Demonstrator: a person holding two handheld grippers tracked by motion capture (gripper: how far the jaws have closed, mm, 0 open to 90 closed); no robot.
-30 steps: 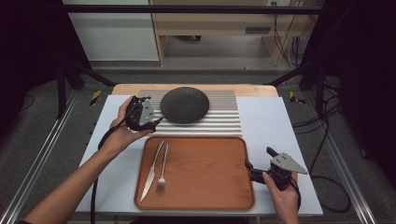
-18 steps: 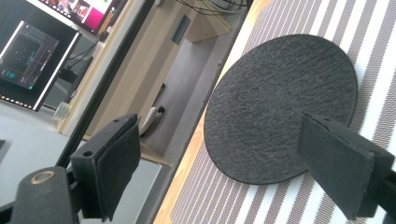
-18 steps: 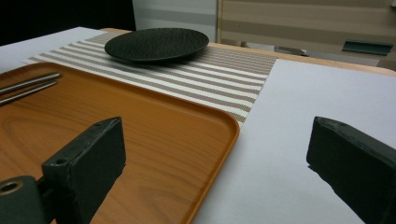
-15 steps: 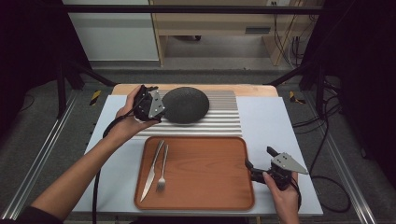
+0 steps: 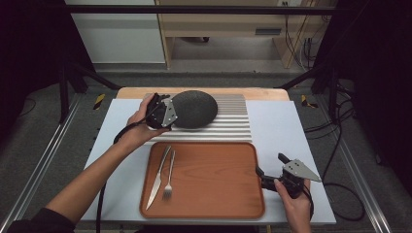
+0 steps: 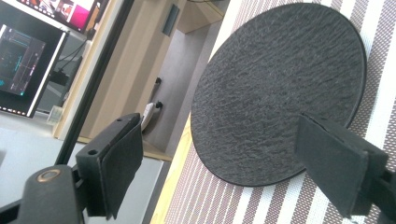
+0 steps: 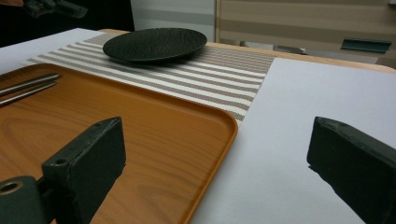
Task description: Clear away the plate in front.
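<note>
A dark round plate (image 5: 197,108) lies on a striped placemat (image 5: 232,127) at the back of the table. My left gripper (image 5: 167,114) is at the plate's left rim. In the left gripper view the plate (image 6: 280,88) lies just beyond the left gripper (image 6: 224,154), which is open with nothing between its pads. My right gripper (image 5: 269,164) rests open at the right edge of the orange tray (image 5: 214,194). In the right gripper view the tray's corner (image 7: 224,126) lies between the jaws of the right gripper (image 7: 219,140), untouched.
A knife (image 5: 159,175) and a fork (image 5: 169,175) lie side by side at the tray's left end. A white mat (image 5: 286,131) covers the table; bare mat lies to the right of the tray. The table's wooden far edge (image 5: 262,93) is just behind the placemat.
My left gripper has moved away from me and to the right, up to the plate's left rim. The right gripper, the plate and the cutlery have stayed put.
</note>
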